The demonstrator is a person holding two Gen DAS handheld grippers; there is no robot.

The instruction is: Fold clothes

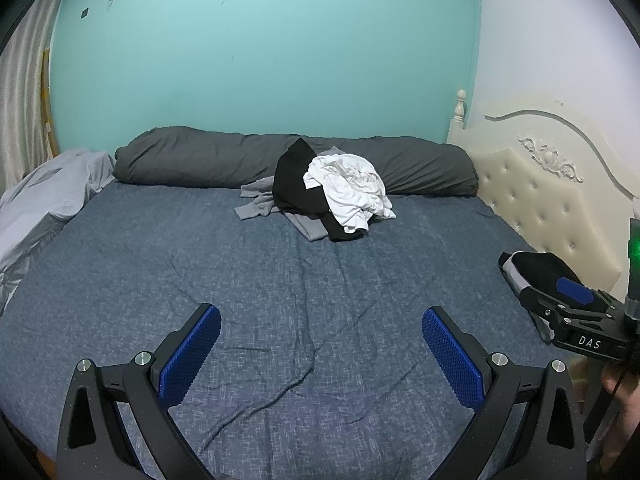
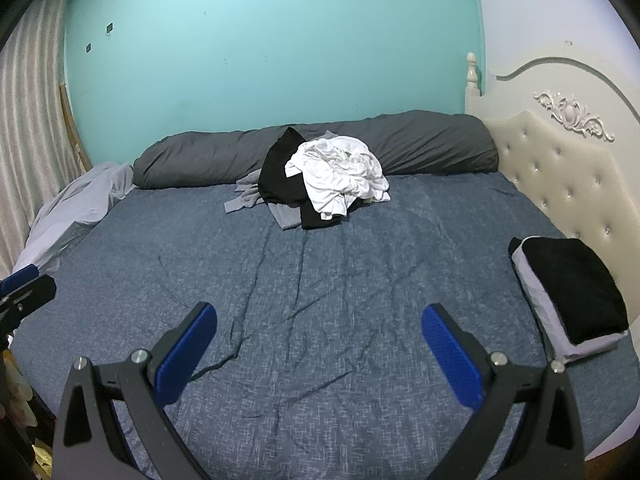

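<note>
A heap of unfolded clothes lies at the far middle of the bed: a white garment (image 1: 352, 192) (image 2: 340, 176) on top, a black one (image 1: 294, 180) (image 2: 280, 176) and a grey one (image 1: 260, 200) (image 2: 248, 196) under it. A folded stack (image 2: 572, 292) (image 1: 532, 268), black on light grey, sits at the bed's right side by the headboard. My left gripper (image 1: 320, 320) hovers open over the blue sheet, nothing between its fingers. My right gripper (image 2: 318, 320) is open too, equally bare. Both are well short of the heap.
The blue bedsheet (image 1: 280, 288) (image 2: 320, 280) is wrinkled in front of me. A long dark grey bolster (image 1: 200, 160) (image 2: 420, 140) lies along the teal wall. A pale crumpled quilt (image 1: 44, 196) (image 2: 76, 208) sits left. The cream tufted headboard (image 1: 540, 200) (image 2: 560, 172) bounds the right side.
</note>
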